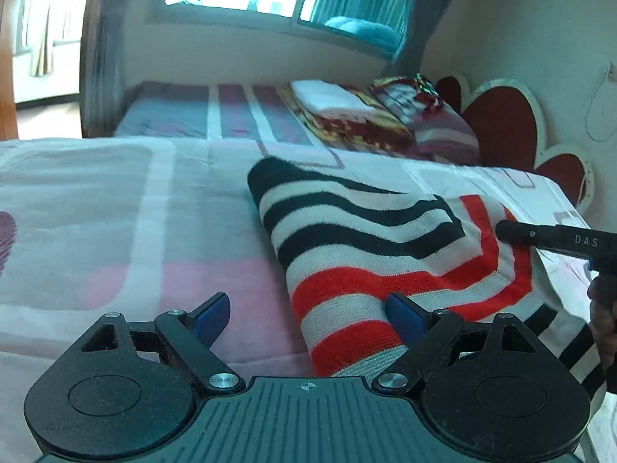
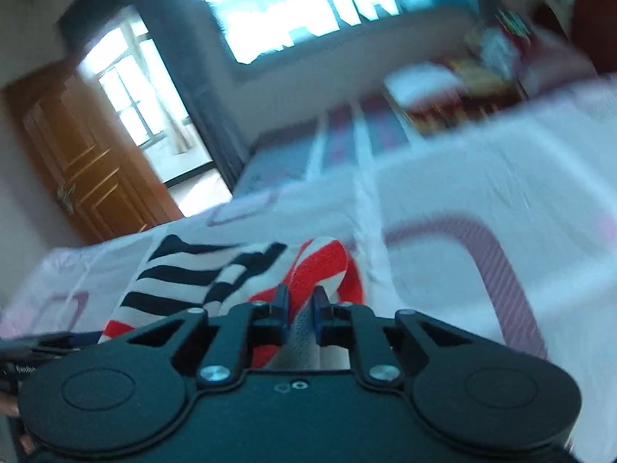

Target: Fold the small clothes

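Note:
A striped knit garment (image 1: 370, 247), black, white and red, lies partly folded on the bed. My left gripper (image 1: 308, 316) is open, its right blue pad resting at the garment's near edge, its left pad over the bedsheet. My right gripper (image 2: 300, 305) is shut on a red-and-white fold of the garment (image 2: 320, 262) and holds it raised off the bed. The right gripper also shows in the left wrist view (image 1: 540, 237), at the garment's right edge. The right wrist view is blurred by motion.
The pink and white bedsheet (image 1: 115, 212) spreads to the left. Folded blankets and pillows (image 1: 366, 115) lie at the far end by a red heart headboard (image 1: 501, 123). A window and a wooden door (image 2: 77, 162) stand beyond.

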A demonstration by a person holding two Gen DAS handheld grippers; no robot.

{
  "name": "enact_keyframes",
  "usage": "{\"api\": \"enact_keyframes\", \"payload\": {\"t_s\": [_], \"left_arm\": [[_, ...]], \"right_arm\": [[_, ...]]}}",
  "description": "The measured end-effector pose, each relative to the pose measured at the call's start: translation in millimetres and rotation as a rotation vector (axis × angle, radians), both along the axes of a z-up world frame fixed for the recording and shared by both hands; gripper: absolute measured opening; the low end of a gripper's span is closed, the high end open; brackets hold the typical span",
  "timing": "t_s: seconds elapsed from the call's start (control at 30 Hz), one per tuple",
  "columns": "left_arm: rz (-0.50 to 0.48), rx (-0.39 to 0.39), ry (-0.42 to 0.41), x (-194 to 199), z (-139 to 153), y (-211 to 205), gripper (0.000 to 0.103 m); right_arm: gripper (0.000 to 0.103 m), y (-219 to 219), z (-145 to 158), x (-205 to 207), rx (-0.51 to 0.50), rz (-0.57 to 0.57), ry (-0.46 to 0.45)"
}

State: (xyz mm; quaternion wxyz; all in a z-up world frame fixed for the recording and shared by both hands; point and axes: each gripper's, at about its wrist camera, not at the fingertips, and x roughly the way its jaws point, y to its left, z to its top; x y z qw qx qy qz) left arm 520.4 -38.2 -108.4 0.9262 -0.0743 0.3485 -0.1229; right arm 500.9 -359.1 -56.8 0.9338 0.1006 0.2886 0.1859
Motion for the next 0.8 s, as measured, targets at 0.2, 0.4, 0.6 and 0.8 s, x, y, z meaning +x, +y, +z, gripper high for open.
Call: {"api": "enact_keyframes", "payload": {"t_s": [0.2,0.4,0.6,0.8], "left_arm": [[-0.044,0.004,0.042,12,-2,-6,0.088],[-0.013,-0.038,-0.044,-11,22,13,0.088],[-0.055,-0.023,-0.012,-21,18,-3,0.088],[-0.042,0.044,0.024,-25,11,-14,0.088]], "right_arm": [[0.011,-3,-32,21,-0.056,-0.042,0.09],[0.036,-8,-2,-15,-0.049,-0.092,0.022],[0.031,44,16,-57,-0.171,0.071,-0.049],[0.02,75,-10,-66,-0.433,0.079,-0.028]]}}
